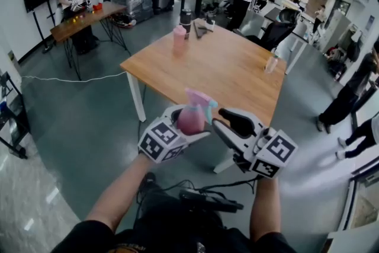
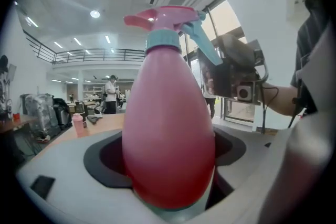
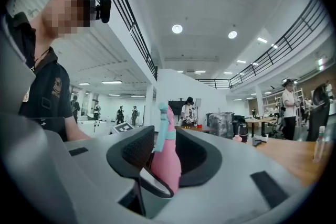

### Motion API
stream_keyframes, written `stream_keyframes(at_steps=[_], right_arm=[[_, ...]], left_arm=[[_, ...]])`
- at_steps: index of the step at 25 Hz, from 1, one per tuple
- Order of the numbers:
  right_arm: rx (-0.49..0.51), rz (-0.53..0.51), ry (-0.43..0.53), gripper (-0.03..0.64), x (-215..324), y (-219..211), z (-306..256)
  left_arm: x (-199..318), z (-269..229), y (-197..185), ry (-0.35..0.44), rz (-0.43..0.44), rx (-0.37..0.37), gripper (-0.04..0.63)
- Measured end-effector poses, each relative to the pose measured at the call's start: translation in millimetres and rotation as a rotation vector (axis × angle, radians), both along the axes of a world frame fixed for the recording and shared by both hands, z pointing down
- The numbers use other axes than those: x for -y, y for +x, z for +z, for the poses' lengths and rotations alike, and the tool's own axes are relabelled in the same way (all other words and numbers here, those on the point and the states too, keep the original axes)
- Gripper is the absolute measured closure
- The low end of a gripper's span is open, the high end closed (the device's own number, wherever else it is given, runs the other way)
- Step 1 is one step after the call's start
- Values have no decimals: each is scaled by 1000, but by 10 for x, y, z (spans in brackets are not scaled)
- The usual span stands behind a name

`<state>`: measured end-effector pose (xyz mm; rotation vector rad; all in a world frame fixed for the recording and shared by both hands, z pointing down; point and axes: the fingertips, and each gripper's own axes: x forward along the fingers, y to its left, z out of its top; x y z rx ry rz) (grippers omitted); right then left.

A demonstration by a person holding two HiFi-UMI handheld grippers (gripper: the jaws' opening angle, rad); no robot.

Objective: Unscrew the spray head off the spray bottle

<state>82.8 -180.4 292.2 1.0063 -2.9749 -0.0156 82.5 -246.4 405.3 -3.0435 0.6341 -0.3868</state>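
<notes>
Spray bottle (image 1: 190,120): pink, pear-shaped, upright, low in the middle of the head view, held in the air short of the near edge of the wooden table (image 1: 225,71). Topped by the spray head (image 1: 200,99), pink with a pale blue collar (image 2: 164,39) and a pale blue trigger (image 2: 202,42), still seated on the neck, trigger pointing toward the right of the frame.

Clamped round the belly by the left gripper (image 1: 188,126), jaws closed on both sides of the body, pink plastic filling the whole gap in the left gripper view. No lettering legible on the side facing that camera.

Just right of the head, the right gripper (image 1: 222,118), jaws apart, tips close beside the trigger. Bottle visible through the gap in the right gripper view, dark pads (image 3: 137,150) standing off it, not pressing.

Black-and-white square markers on the left cube (image 1: 161,142) and the right cube (image 1: 273,154).

In the right gripper view, at the left edge, a dark shirt (image 3: 50,89) with a chest print too small to read.

Farther off on the table: a pink tumbler (image 1: 179,37) and a dark cup (image 1: 186,18) at the far left corner, a clear bottle (image 1: 271,62) near the right edge. People standing around other tables in the upper part of the frame.
</notes>
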Motion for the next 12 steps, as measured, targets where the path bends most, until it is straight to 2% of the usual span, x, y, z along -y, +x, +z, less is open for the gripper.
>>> stream_keyframes(at_steps=[4, 7, 12], right_arm=[[-26, 15, 8, 485, -88, -200, -44], [-57, 77, -20, 485, -27, -321, 24], [-47, 189, -74, 485, 151, -309, 148]], left_arm=[[147, 29, -31, 17, -96, 20, 170], [206, 42, -41, 31, -160, 36, 170], [163, 69, 16, 25, -173, 33, 170]])
